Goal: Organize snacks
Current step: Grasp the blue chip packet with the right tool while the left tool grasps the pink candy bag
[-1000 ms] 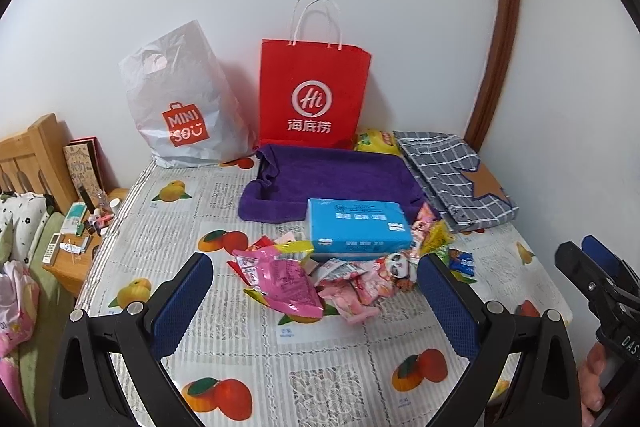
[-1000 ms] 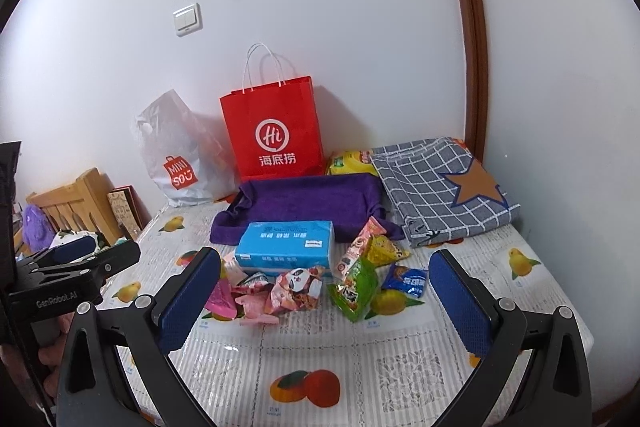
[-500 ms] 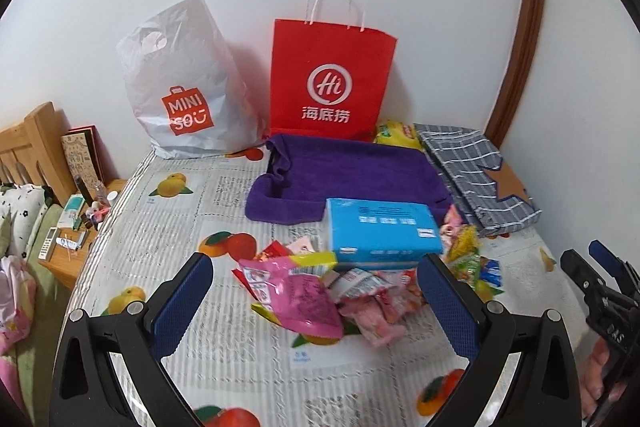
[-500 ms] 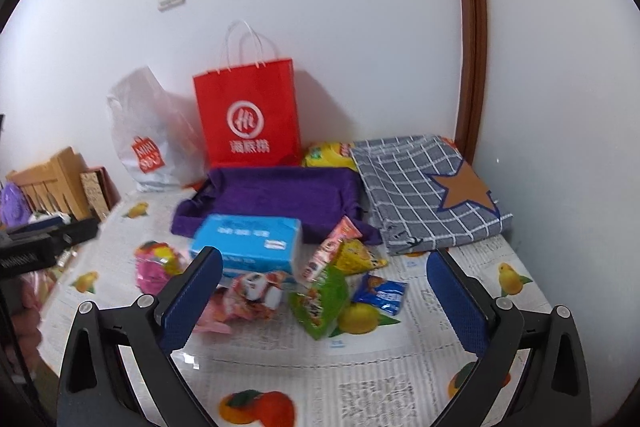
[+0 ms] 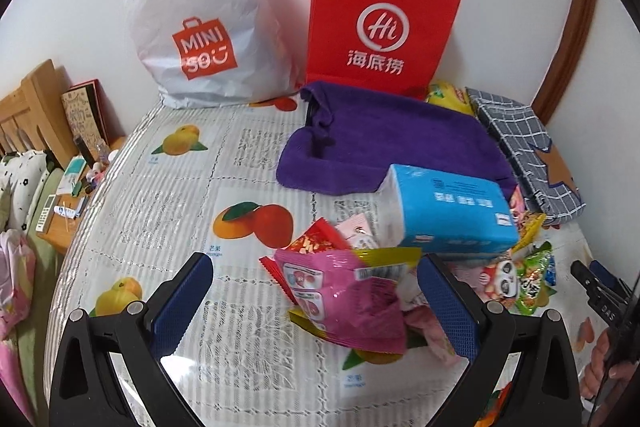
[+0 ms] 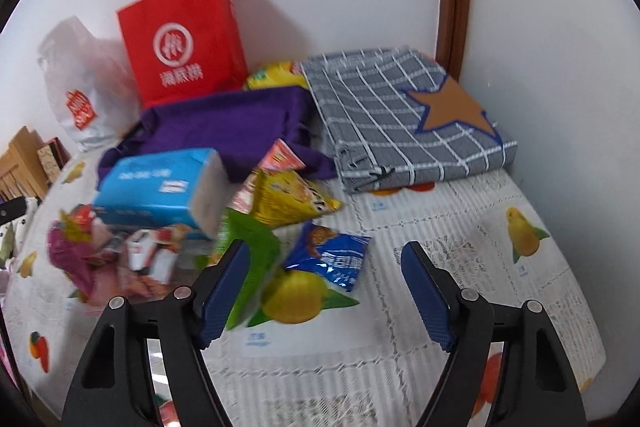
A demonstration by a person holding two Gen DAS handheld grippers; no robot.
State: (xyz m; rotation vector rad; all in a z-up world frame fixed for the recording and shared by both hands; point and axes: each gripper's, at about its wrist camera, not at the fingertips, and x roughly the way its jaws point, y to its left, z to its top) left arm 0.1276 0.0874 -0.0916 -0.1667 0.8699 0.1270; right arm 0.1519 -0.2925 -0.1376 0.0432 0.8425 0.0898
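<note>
A heap of snack packets lies on the fruit-print tablecloth [image 5: 168, 203]. A pink packet [image 5: 352, 303] lies between the open fingers of my left gripper [image 5: 316, 303]. A blue tissue pack [image 5: 444, 211] sits behind the heap. My right gripper [image 6: 326, 291] is open over a small blue packet [image 6: 332, 259], with a green packet [image 6: 248, 259] at its left finger and a yellow packet [image 6: 288, 203] beyond. The right gripper also shows at the right edge of the left wrist view [image 5: 600, 291].
A red paper bag [image 5: 380, 27] and a white plastic bag [image 5: 200, 27] stand against the back wall. A purple towel [image 5: 392, 147] and a grey checked cloth with a star [image 6: 404, 119] lie behind the snacks. A wooden bedside stand [image 5: 64, 207] with small items is on the left.
Both grippers have moved forward and down toward the snack heap. The right gripper has swung right, over the blue packet. Both stay open.
</note>
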